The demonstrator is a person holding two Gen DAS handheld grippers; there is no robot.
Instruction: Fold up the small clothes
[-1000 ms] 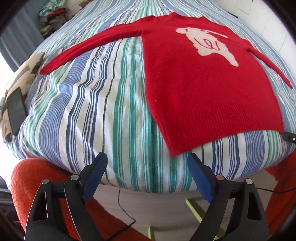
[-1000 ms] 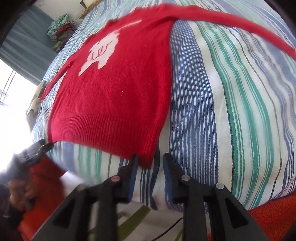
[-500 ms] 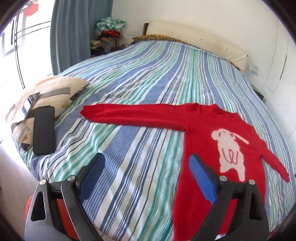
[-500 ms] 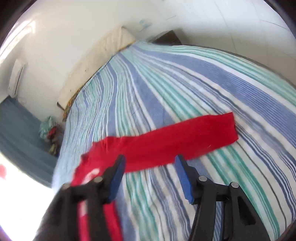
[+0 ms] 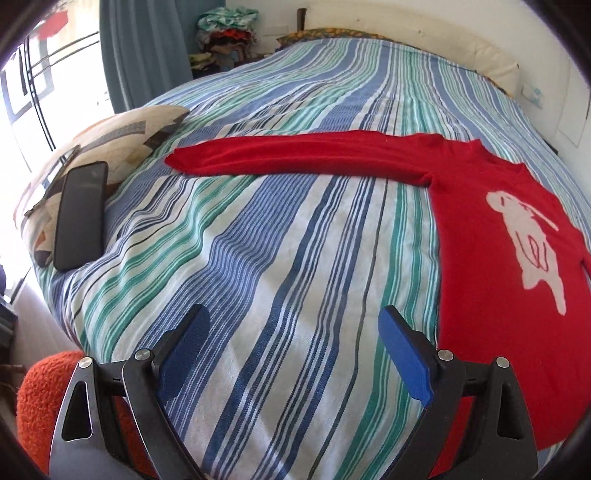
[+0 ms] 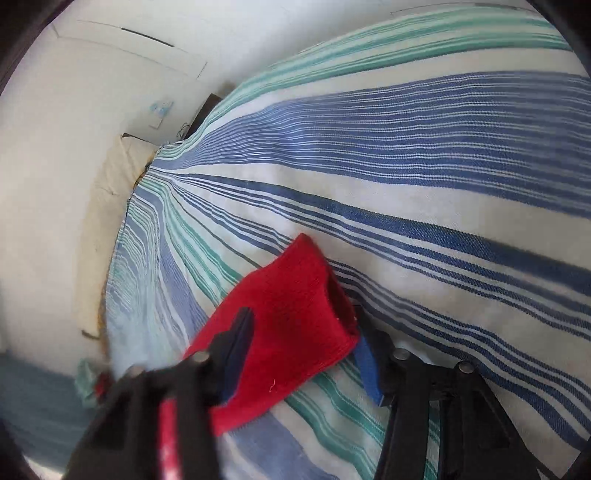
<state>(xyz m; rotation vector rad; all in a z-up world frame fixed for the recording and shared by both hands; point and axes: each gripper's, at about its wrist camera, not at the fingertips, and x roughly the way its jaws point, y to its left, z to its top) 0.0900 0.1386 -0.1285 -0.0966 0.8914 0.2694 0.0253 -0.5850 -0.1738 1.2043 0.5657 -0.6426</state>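
A small red sweater (image 5: 491, 236) with a white animal figure lies flat on the striped bed, its left sleeve (image 5: 295, 158) stretched out toward a pillow. My left gripper (image 5: 295, 332) is open and empty, low over the bedspread, to the left of the sweater's body. In the right wrist view the cuff end of the other red sleeve (image 6: 288, 325) lies between the fingers of my right gripper (image 6: 303, 339). The jaws stand open on either side of the cuff and are not closed on it.
A patterned pillow (image 5: 110, 140) with a dark phone (image 5: 79, 214) on it lies at the bed's left edge. An orange fuzzy seat (image 5: 48, 398) is below the bed edge. A clothes pile (image 5: 225, 33) and curtain stand at the back. A white wall (image 6: 74, 110) borders the bed.
Both grippers rose from the sweater's hem and moved outward. The left now hovers over the bedspread left of the body. The right has come down around the right sleeve cuff.
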